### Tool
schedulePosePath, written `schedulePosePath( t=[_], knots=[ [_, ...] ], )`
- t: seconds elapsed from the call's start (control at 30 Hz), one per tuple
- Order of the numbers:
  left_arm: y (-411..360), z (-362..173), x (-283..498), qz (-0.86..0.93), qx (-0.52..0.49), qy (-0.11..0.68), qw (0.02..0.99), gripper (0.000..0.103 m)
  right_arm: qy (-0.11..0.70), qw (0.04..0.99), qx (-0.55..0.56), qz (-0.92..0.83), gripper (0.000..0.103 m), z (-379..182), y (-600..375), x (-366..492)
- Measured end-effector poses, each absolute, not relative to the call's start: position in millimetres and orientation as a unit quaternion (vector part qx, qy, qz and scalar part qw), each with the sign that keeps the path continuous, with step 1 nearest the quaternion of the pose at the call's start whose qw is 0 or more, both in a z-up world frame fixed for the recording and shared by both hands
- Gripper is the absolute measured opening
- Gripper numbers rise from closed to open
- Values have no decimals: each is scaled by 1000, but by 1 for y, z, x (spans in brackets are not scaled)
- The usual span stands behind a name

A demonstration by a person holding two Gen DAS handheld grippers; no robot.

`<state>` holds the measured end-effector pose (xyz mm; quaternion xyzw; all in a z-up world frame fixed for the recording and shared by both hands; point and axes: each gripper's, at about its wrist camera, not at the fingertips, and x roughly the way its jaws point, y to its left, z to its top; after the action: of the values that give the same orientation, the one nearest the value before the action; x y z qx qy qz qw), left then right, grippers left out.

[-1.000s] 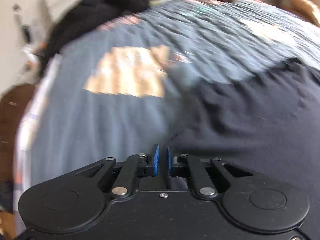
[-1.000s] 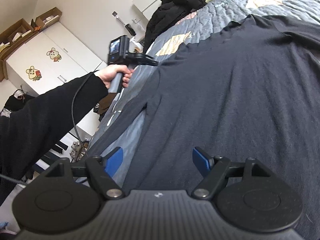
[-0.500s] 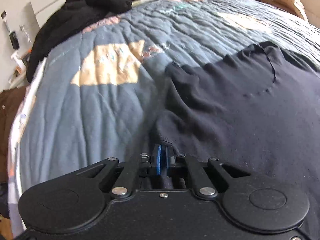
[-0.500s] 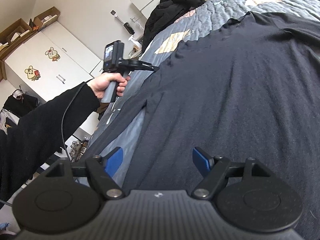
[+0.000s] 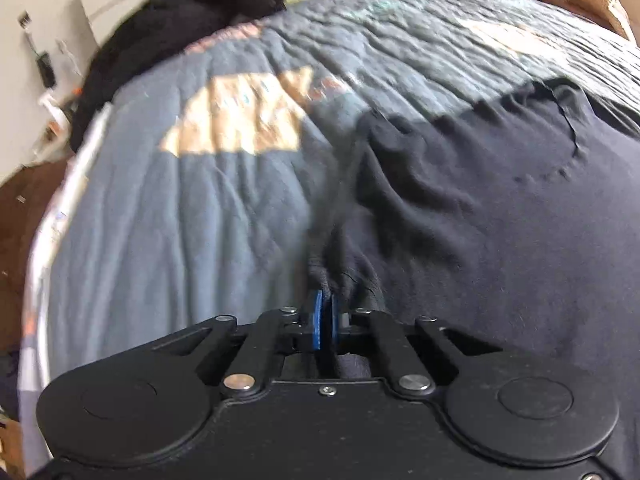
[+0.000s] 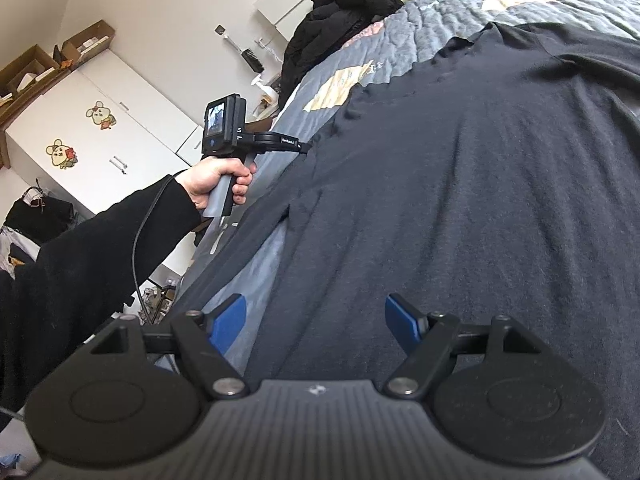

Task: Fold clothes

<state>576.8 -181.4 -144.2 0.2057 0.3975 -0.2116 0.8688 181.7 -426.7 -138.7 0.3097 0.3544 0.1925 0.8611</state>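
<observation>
Dark navy long-sleeved cotton shirt (image 6: 480, 200) lies spread flat on the blue-grey quilted bedspread (image 5: 180, 220). Its bunched edge is pinched between the closed jaws of the left gripper (image 5: 325, 312). The right gripper (image 6: 316, 318) hovers above the shirt's lower part, jaws spread wide and empty.

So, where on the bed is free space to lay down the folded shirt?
The bare quilt is free between the dark shirt and the bed's white edge, around the tan patch. Farther up, the black clothing heap crowds that corner. The shirt, pinched by the left gripper, covers the rest.
</observation>
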Motion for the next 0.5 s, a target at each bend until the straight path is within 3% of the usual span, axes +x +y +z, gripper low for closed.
schedulePosePath(
  t=[0.27,0.37,0.4,0.5],
  knots=[
    [-167,-132,603,-171,186,400,881,2,352,862,309,192,76,-138,-428,182],
    [-156,-134,589,-174,193,406,876,12,351,862,309,194,76,-137,-427,182],
    [-148,-132,582,-176,193,406,876,28,351,862,310,194,76,-137,-427,182],
    [-124,-125,561,-183,194,406,874,35,351,862,308,195,76,-137,-428,182]
  ],
)
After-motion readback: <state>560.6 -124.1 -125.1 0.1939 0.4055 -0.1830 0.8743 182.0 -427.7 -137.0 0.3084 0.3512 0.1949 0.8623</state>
